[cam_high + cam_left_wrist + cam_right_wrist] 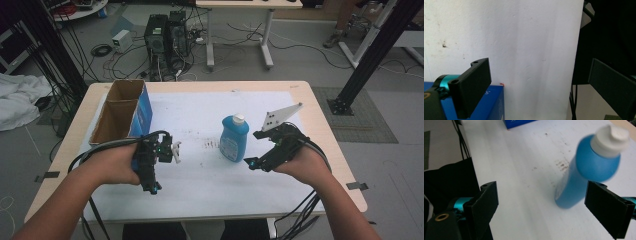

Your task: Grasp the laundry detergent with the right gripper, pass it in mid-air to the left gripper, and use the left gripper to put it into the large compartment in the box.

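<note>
Right gripper view, blue bottle (584,175) motion-blurred between wide fingers (607,208), left gripper (534,92) wide too, empty.

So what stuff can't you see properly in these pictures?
- Blue bottle: blurred in the right gripper view; its label is too small to read in the high view.
- Cardboard box: its bottom is hidden by its own walls in the high view.
- Blue box side: cut off by the left gripper view's bottom edge, and partly behind a jaw.

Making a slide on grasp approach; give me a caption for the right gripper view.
Open right hand-held gripper closing in on an upright blue bottle with a white cap on the white table.
</note>
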`<state>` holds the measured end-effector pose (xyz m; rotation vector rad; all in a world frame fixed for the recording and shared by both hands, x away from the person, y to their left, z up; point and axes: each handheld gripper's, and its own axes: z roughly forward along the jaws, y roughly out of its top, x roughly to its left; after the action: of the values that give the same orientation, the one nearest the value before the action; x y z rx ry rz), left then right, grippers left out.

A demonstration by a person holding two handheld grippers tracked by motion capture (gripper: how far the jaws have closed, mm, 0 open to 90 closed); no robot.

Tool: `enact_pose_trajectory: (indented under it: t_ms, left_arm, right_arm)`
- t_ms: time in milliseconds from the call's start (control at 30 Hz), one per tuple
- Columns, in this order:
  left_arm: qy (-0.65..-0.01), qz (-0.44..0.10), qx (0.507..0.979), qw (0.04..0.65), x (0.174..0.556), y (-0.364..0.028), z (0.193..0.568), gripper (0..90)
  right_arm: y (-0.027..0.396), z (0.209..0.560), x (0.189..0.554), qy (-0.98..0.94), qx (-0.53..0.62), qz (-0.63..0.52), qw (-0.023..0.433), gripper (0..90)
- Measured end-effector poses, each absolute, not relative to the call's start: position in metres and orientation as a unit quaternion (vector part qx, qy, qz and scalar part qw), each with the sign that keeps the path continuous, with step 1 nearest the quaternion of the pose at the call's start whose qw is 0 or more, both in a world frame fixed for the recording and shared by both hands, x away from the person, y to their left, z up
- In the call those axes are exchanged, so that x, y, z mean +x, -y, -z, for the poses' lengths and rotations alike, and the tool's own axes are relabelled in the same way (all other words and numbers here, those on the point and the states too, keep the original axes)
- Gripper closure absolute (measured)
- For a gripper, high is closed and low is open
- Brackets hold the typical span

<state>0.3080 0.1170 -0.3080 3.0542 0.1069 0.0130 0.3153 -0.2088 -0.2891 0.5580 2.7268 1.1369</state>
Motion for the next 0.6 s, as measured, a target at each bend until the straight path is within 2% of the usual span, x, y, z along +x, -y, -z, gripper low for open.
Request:
enact_pose_trajectory:
  t_ms: [167, 600]
  left_arm:
    - [-0.036, -0.004, 0.999, 0.041, 0.309, -0.115, 0.308, 4.6]
    - [-0.038, 0.000, 0.999, 0.031, 0.307, -0.118, 0.308, 4.6]
  right_arm:
    - [0.236, 0.310, 0.323, -0.897, 0.222, -0.376, 0.074, 11.0]
    - [0.236, 0.345, 0.348, -0.894, 0.246, -0.363, 0.095, 11.0]
